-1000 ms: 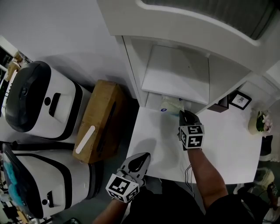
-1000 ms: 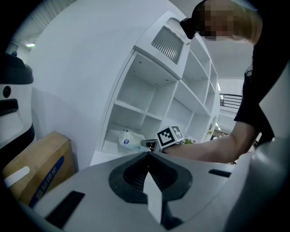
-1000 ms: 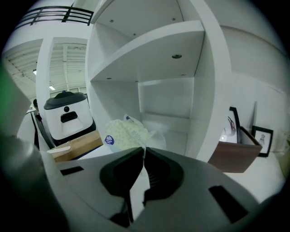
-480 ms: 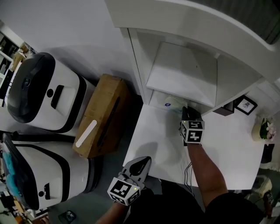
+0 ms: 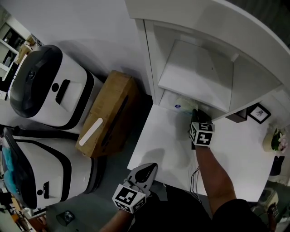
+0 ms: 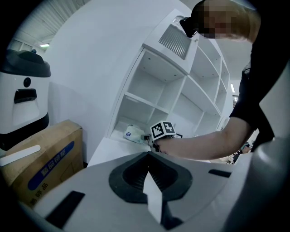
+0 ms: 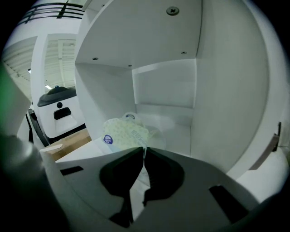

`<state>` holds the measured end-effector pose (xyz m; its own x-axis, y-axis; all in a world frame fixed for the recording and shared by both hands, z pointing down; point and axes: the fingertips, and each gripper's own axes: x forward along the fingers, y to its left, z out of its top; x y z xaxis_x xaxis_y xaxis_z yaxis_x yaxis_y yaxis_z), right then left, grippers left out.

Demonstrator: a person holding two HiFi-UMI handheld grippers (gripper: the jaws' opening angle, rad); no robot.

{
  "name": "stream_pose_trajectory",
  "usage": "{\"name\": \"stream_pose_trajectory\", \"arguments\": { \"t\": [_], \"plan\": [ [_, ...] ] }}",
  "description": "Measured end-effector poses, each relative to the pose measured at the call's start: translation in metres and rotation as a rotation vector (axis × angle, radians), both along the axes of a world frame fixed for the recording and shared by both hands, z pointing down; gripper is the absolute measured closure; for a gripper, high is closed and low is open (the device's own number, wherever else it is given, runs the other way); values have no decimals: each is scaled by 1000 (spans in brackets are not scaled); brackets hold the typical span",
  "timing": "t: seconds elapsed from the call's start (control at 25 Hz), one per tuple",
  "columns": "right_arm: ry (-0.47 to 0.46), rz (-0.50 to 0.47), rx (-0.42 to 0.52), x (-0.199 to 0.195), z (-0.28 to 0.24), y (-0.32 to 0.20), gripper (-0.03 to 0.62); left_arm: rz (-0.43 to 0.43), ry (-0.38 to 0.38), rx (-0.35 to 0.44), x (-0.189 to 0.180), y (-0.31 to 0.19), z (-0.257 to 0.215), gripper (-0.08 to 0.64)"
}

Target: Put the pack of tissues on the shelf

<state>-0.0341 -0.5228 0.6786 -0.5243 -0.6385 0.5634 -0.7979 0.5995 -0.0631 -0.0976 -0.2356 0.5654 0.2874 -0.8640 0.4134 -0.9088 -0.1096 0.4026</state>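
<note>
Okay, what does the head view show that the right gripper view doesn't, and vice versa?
Only the head view: the left gripper, held low, a second white machine, and a picture frame. Only the right gripper view: the right gripper, jaws together on the near edge of the pack of tissues, and a screw in the compartment ceiling. Both: the pack at the lowest compartment of the shelf, the cardboard box and one white machine.
</note>
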Motion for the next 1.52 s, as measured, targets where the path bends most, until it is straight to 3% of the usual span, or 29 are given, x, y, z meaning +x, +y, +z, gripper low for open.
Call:
{"name": "stream_pose_trajectory", "arguments": {
  "t": [0.48, 0.6, 1.0, 1.24, 1.52],
  "plan": [
    [-63, 0, -48, -2, -1, 2, 580, -12, -37, 5, 14, -2, -14, 555],
    [-89, 16, -63, -3, -4, 4, 510, -17, -49, 4, 14, 0, -19, 555],
    [-135, 102, -33, 15, -19, 20, 488, 11, -58, 18, 16, 10, -29, 555],
    [-171, 91, 4, 21, -43, 43, 574, 65, -61, 37, 11, 20, -32, 555],
    [-234, 30, 22, 18, -85, 98, 584, 128, -44, 87, 6, 44, -47, 555]
  ]
}}
